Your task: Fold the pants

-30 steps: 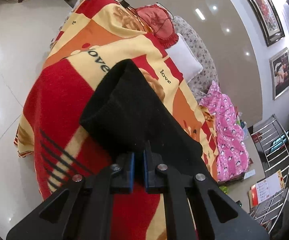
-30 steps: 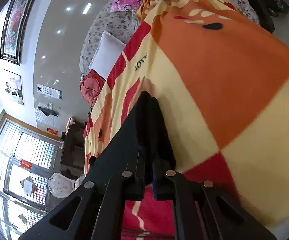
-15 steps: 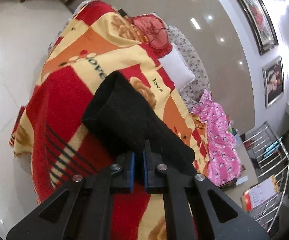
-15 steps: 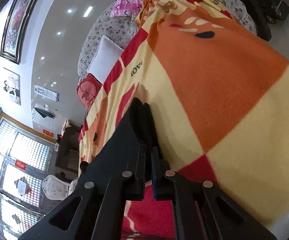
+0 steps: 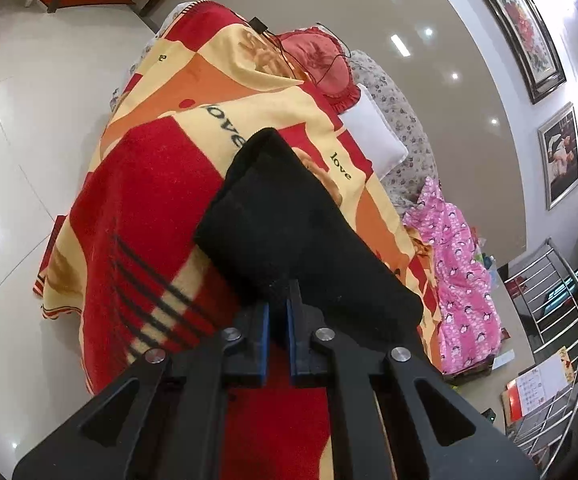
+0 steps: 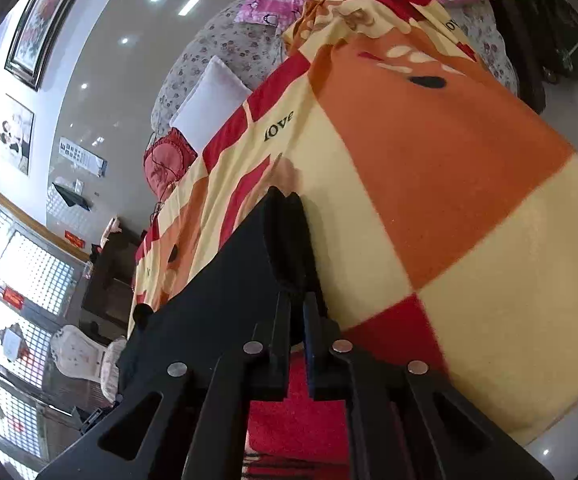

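Observation:
The black pants (image 5: 289, 220) hang lifted above a bed covered by a red, orange and yellow blanket (image 5: 149, 184). My left gripper (image 5: 277, 312) is shut on one edge of the pants. In the right wrist view the pants (image 6: 225, 296) stretch to the left, and my right gripper (image 6: 297, 320) is shut on their other edge above the blanket (image 6: 429, 184). The cloth hangs doubled between the two grippers, its far fold over the middle of the blanket.
A white pillow (image 5: 373, 136), a red cushion (image 5: 321, 60) and a pink patterned quilt (image 5: 465, 272) lie along the bed's far side. A metal rack (image 5: 557, 320) stands at the right. Glossy white floor tiles (image 5: 17, 120) surround the bed.
Both grippers have risen and drawn back a little with the pants; more of the bed and floor shows. Both grips hold unchanged.

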Tool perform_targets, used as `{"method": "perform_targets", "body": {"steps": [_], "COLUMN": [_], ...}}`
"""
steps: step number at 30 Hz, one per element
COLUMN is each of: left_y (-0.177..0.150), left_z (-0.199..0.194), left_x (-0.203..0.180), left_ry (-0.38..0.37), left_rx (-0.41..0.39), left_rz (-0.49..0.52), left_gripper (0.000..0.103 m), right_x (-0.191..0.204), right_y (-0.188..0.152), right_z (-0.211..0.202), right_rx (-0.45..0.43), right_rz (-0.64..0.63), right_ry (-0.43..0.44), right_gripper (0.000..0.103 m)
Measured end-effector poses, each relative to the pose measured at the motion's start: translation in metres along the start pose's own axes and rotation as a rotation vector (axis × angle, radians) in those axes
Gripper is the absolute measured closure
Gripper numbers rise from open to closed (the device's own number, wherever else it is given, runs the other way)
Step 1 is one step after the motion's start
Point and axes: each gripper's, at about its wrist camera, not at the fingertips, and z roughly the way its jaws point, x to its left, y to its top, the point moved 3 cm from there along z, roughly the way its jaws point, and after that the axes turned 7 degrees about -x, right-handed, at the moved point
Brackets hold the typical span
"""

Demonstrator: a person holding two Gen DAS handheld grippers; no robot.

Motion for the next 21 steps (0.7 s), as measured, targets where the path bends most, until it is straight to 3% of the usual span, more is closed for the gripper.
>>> {"method": "perform_targets", "body": {"steps": [2,3,5,7,8,10,13,15,17,21], "left_y": [0.0,0.001,0.005,0.008,0.007,-0.002,-0.022,-0.028,-0.028,-0.021], "left_z": [-0.003,-0.006,-0.016,-0.033,-0.038,-0.04,-0.02,-0.002,0.016,0.018], "left_x": [0.0,-0.001,-0.006,-0.022,-0.031,-0.062,-0.088,-0.083,-0.062,-0.058], "left_ry": [0.009,0.026,0.114,0.223,0.243,0.215,0.141,0.164,0.192,0.17], "left_rx": [-0.003,-0.012,-0.077,-0.205,-0.247,-0.285,-0.214,-0.165,-0.105,-0.113], "left_rz": [0.012,0.027,0.098,0.226,0.285,0.441,0.57,0.573,0.507,0.496], "left_gripper": [0.092,0.089,0.074,0.076,0.076,0.076,0.074,0.074,0.077,0.078], "right_x": [0.0,0.001,0.009,0.03,0.048,0.095,0.172,0.217,0.254,0.289], "right_y": [0.002,0.006,0.012,0.013,0.009,-0.008,-0.057,-0.096,-0.136,-0.195], "right_z": [-0.003,-0.012,-0.03,-0.041,-0.042,-0.031,0.004,0.031,0.06,0.112], "right_rx": [-0.022,-0.068,-0.161,-0.22,-0.229,-0.198,-0.088,-0.016,0.051,0.157], "right_rz": [-0.038,-0.068,-0.148,-0.254,-0.327,-0.484,-0.68,-0.789,-0.875,-0.965], "right_ry": [-0.038,-0.111,-0.196,-0.239,-0.231,-0.155,0.024,0.125,0.191,0.216], "right_gripper": [0.095,0.089,0.089,0.089,0.089,0.081,0.075,0.072,0.072,0.072]}}
